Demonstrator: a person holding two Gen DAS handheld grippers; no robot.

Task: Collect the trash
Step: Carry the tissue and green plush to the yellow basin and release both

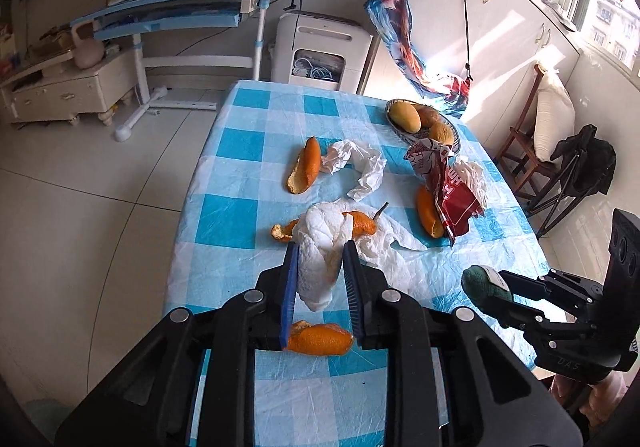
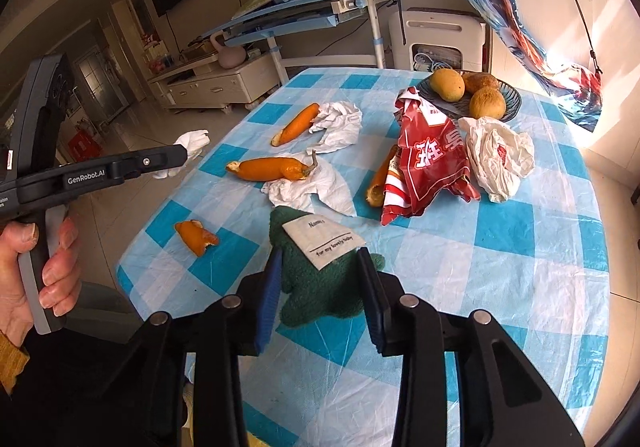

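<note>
My left gripper [image 1: 320,251] is shut on a crumpled white tissue [image 1: 316,279] and holds it above the checked table [image 1: 240,207]; it also shows in the right wrist view [image 2: 182,157] off the table's left edge. My right gripper [image 2: 318,259] is shut on a green cloth [image 2: 320,287] with a white label, and it shows in the left wrist view [image 1: 486,285]. Orange peels [image 1: 320,339] [image 2: 272,169], white tissues [image 1: 360,163] [image 2: 308,191], a red snack wrapper [image 2: 424,163] and a white plastic bag [image 2: 500,159] lie on the table.
A bowl of fruit [image 2: 508,103] stands at the table's far side. A blue desk [image 2: 304,15] with a backpack, a white appliance [image 1: 320,51], a low cabinet [image 1: 60,91] and a wooden chair [image 1: 532,143] stand around the table.
</note>
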